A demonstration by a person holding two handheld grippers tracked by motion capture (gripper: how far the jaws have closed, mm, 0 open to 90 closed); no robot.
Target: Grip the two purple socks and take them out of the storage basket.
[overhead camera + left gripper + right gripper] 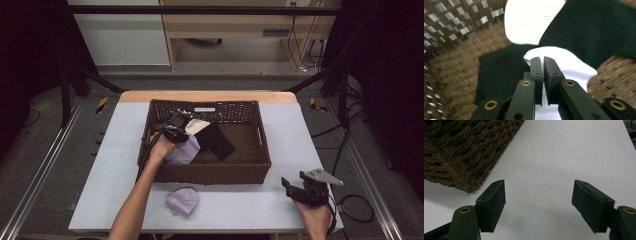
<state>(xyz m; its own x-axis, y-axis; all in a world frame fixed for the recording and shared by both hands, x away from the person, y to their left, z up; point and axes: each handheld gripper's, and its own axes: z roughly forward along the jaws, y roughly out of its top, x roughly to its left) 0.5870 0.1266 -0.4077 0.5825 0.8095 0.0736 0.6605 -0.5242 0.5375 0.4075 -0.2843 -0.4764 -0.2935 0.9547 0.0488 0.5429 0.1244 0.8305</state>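
Note:
My left gripper reaches down into the brown wicker basket. Its jaws stand pressed together on a raised fold of a pale lavender cloth, so the left gripper is shut on that cloth. A black cloth lies beside it in the basket, with a cream cloth partly under it. The black cloth and the cream cloth show beyond the jaw tips. My right gripper rests open over the table at the front right, with nothing between the jaws of the right gripper.
A second lavender cloth lies crumpled on the white table just in front of the basket. The basket's front right corner is close to the right gripper. Black frame bars and cables surround the table.

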